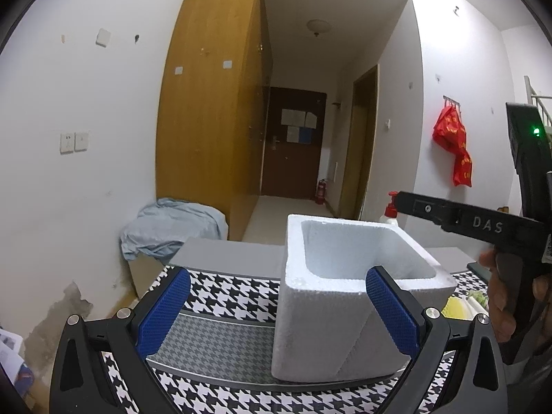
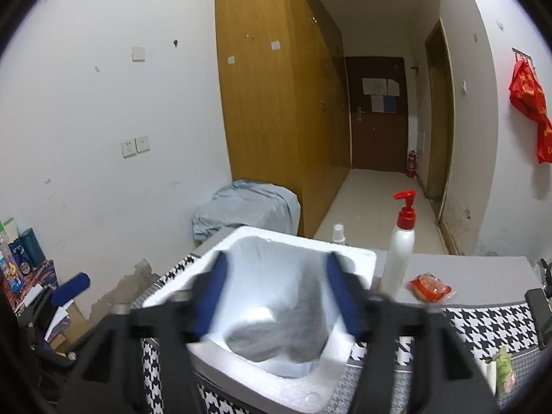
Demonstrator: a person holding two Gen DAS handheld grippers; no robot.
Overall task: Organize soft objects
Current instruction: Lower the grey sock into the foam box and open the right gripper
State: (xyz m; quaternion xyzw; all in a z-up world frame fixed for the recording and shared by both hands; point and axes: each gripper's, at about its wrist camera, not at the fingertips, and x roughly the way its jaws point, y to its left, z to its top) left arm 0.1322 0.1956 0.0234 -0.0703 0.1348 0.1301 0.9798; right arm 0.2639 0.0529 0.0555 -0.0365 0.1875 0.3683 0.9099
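Both grippers are hovering at a white foam box [image 1: 348, 296] sitting on the houndstooth-covered counter [image 1: 220, 296].

The right gripper [image 2: 276, 293] is hanging over the open box with its blue-padded jaws standing apart and nothing between them; below them a grey soft bundle [image 2: 276, 338] is lying inside the box, a small white piece resting on top of it. The left gripper [image 1: 276, 310] is also holding its jaws wide apart and empty, with the box's near left corner between them, though I cannot tell whether the pads are touching it. A white pump bottle [image 2: 400, 252] with a red top is standing just beside the box, and a red-wrapped packet [image 2: 429, 288] is lying near it on the grey board.
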